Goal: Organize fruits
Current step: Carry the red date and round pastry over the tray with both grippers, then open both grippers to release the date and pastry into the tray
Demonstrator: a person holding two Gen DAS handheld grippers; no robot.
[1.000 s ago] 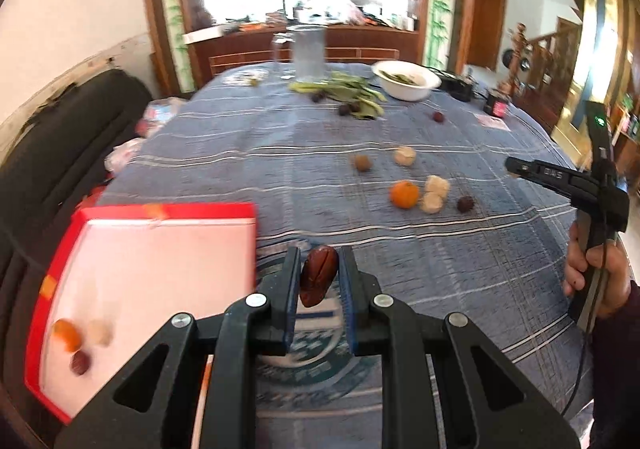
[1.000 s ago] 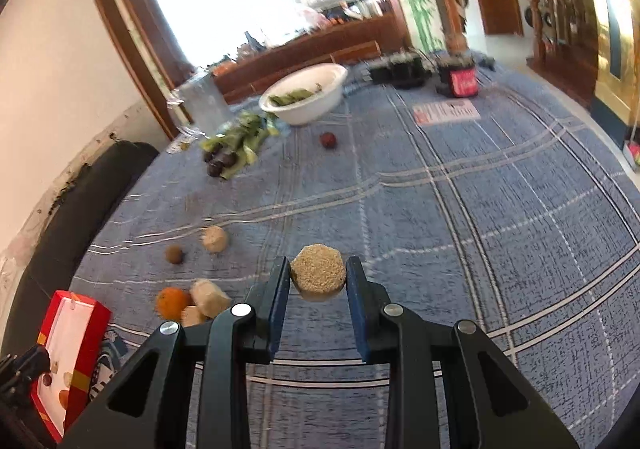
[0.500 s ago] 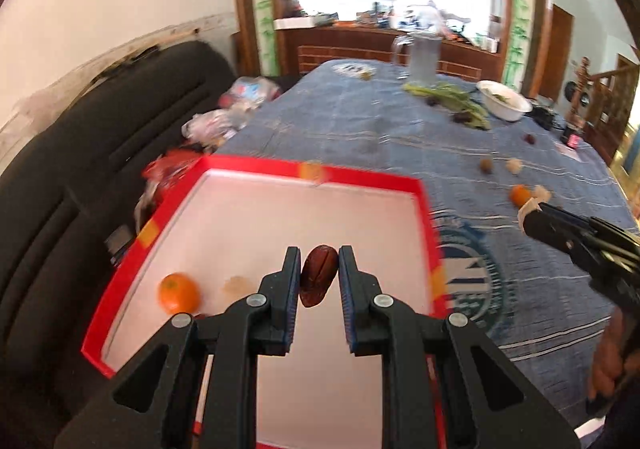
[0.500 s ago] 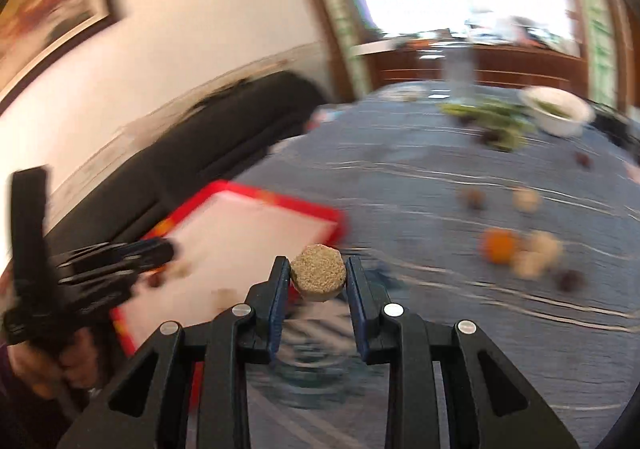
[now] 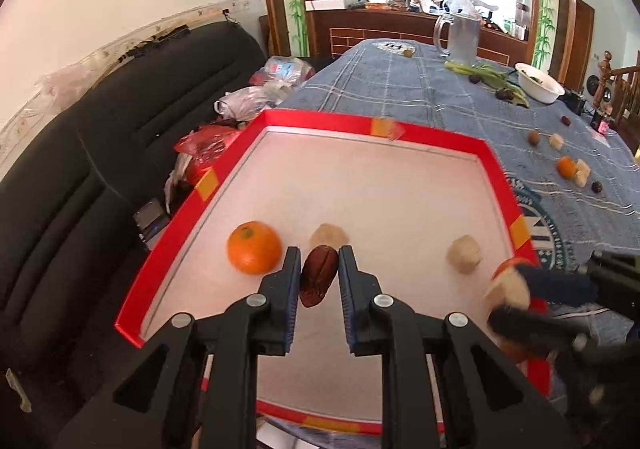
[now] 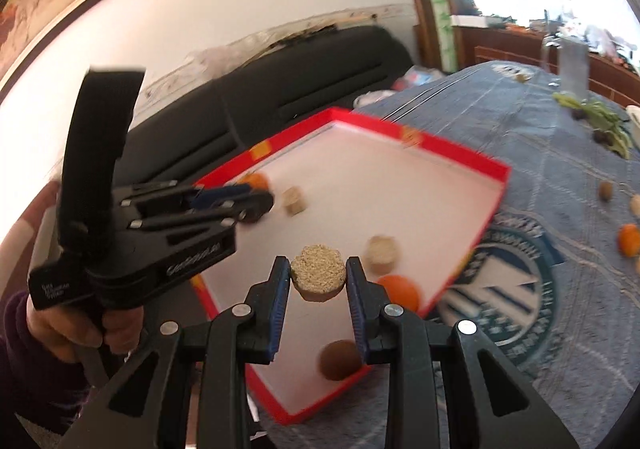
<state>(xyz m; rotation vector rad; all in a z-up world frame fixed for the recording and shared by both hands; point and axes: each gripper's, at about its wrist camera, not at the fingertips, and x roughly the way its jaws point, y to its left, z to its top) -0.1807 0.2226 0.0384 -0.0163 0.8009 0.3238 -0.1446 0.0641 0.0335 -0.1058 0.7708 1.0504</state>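
Both grippers had swung from the table to above the red tray. Left gripper pinched a brown date; right gripper pinched a grainy round cake. Crowded together, they could bump and drop something outside.

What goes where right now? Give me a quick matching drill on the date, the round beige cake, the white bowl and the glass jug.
Things:
1. date
2. round beige cake
3. white bowl
4. glass jug

Places:
A. far end of the table, beside the greens
B. clamped in the right tool over the red tray
C. far end of the table, tall and upright
D. clamped in the left tool over the red tray

Pairs: 1-D, 2-B, 3-A, 4-C
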